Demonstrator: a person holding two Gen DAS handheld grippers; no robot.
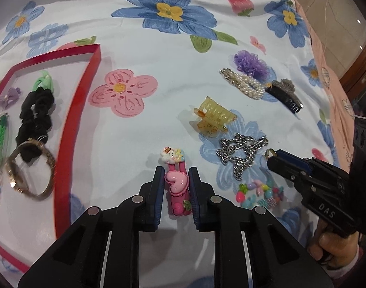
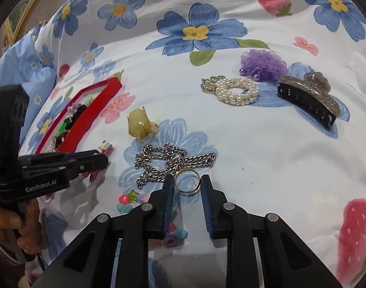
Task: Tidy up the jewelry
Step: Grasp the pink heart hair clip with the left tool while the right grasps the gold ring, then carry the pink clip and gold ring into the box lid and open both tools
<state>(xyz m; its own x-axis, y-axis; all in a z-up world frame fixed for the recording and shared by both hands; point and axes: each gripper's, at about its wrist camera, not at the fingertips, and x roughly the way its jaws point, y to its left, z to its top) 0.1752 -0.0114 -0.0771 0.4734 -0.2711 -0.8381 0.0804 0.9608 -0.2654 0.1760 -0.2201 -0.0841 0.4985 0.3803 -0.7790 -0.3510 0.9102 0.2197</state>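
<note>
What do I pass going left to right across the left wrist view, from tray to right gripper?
Red tray → pink flower print → pink clip between the left gripper fingers → silver chain → ring → right gripper.

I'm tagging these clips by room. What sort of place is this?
Probably a bedroom at home: the work surface looks like a bed under a floral sheet, with a peach blanket beside it and a gold picture frame behind.
</note>
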